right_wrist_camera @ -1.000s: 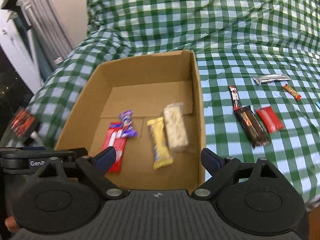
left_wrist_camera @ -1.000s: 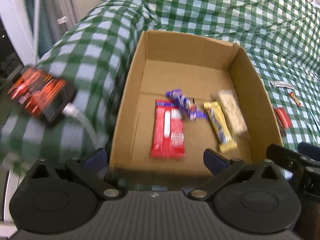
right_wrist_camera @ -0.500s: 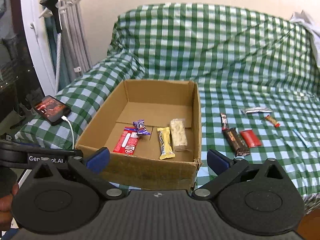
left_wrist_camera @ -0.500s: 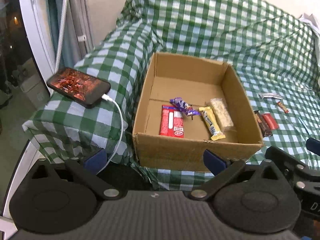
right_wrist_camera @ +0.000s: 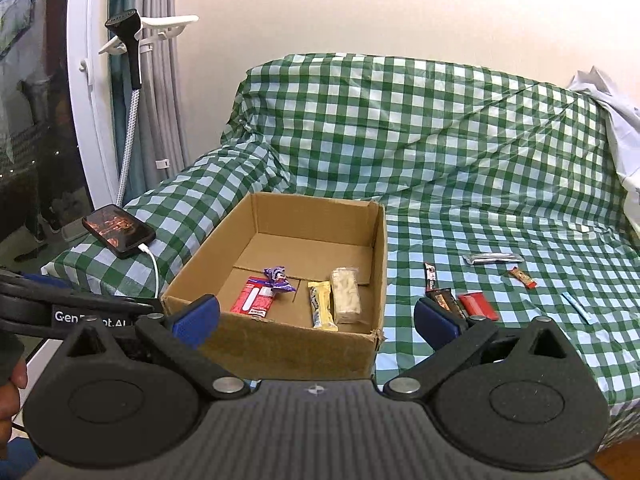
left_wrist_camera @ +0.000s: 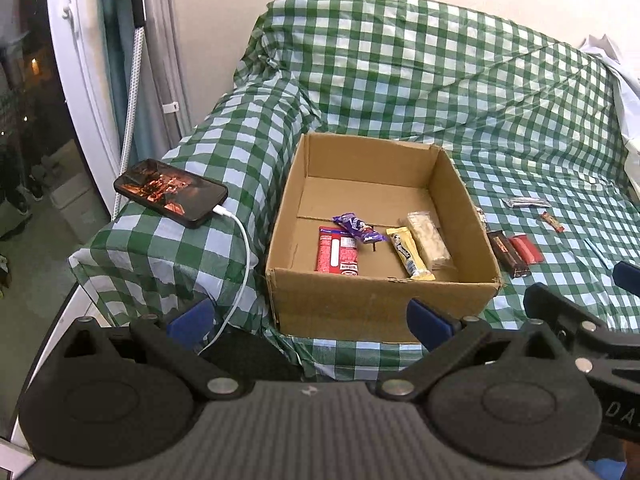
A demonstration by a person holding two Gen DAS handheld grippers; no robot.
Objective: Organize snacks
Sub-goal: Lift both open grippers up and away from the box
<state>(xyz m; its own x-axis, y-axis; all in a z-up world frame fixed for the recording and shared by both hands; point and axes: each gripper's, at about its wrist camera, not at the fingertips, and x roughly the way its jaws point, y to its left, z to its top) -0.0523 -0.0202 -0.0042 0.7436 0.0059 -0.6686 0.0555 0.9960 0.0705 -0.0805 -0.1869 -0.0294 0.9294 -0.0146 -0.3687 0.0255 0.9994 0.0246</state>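
Snacks lie in two groups: four inside the cardboard box at the centre of both views, the others loose on the green-and-white checked cover to its right. In the box are a flat red packet, a crumpled purple wrapper overlapping its top edge, a slim yellow bar and a pale bar in clear film, the last two side by side.

Compared with a second ago, both cameras have pulled back and tilted up: the box, which filled the frames then, now shows its whole front wall, and the wall behind the sofa has come into sight. The snacks in the box lie as before.

The box is plain brown corrugated card, open-topped, with a frayed front right corner. The cover is thin, shiny and wrinkled. On it, right of centre in the right wrist view, lie a dark brown bar, a glossy red packet, a silver foil bar and a small red-orange bar.

A black phone with a white cable rests on the armrest at left.

The left hand-held gripper and right hand-held gripper both stand wide, blue pads apart, nothing between them.
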